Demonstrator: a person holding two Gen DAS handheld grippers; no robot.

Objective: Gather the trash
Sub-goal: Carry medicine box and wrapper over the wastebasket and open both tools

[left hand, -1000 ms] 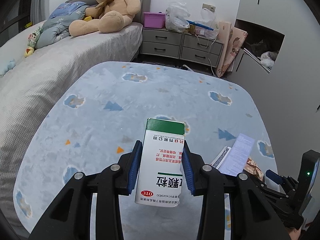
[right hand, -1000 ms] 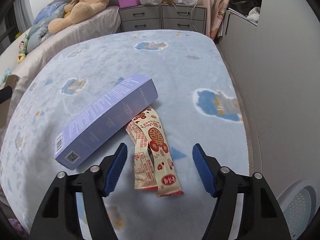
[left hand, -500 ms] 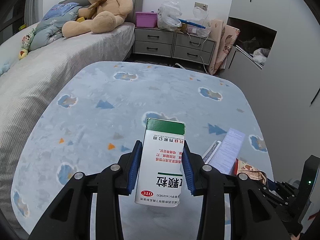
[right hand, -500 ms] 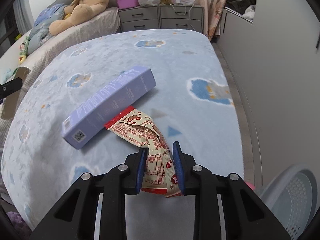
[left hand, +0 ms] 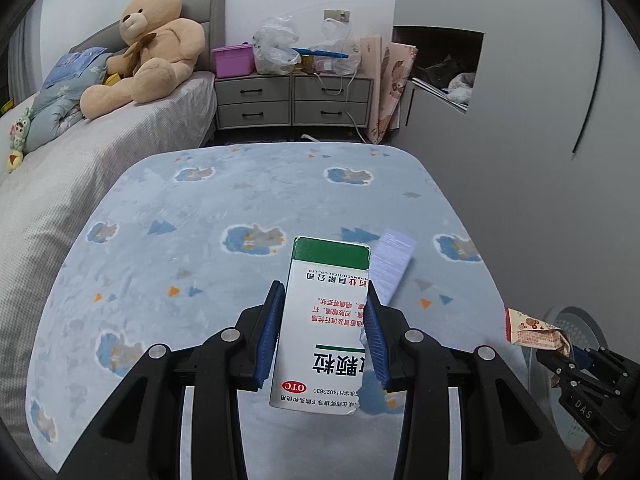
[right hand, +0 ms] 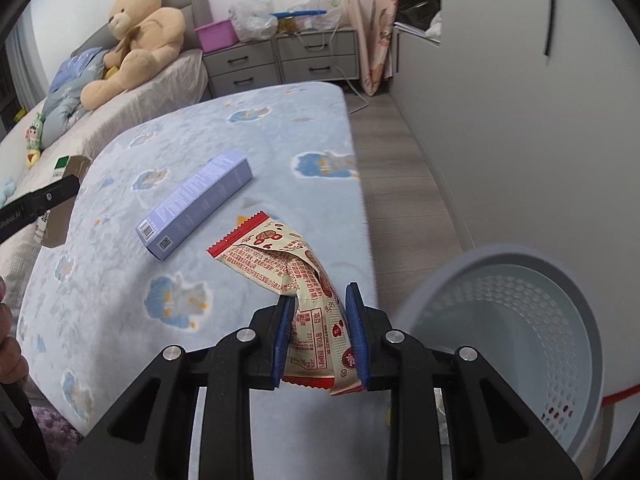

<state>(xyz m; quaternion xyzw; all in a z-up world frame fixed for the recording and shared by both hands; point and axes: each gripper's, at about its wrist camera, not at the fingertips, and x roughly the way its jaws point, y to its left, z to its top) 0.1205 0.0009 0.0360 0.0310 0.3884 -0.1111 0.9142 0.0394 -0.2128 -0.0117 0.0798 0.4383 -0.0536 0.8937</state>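
Left gripper point(left hand: 323, 334): both blue pads clamp the long sides of a white medicine box point(left hand: 324, 328) with a green end band, held upright above the near part of the blue patterned rug point(left hand: 248, 196). Right gripper point(right hand: 320, 334): jaws nearly together, pinching the lower end of a red-and-cream snack wrapper point(right hand: 280, 258); the wrapper's crumpled upper end juts forward and left, raised over the rug's right edge. In the left wrist view the same wrapper point(left hand: 532, 330) shows at the far right, gripped by the right gripper point(left hand: 570, 356).

A lilac carton point(right hand: 196, 206) lies flat on the rug point(right hand: 280, 120), set diagonally, near the right edge and just beyond the wrapper, apart from it. In the left wrist view the carton point(left hand: 392, 268) is partly hidden behind the medicine box.

A grey perforated waste basket point(right hand: 520, 344) stands on the wooden floor point(right hand: 404, 184) off the rug's right edge, just right of the right gripper, its mouth open to the camera. A teddy bear point(left hand: 148, 48) sits on the bed point(left hand: 80, 168) along the rug's left edge; a grey nightstand point(left hand: 292, 98) stands beyond the far edge.
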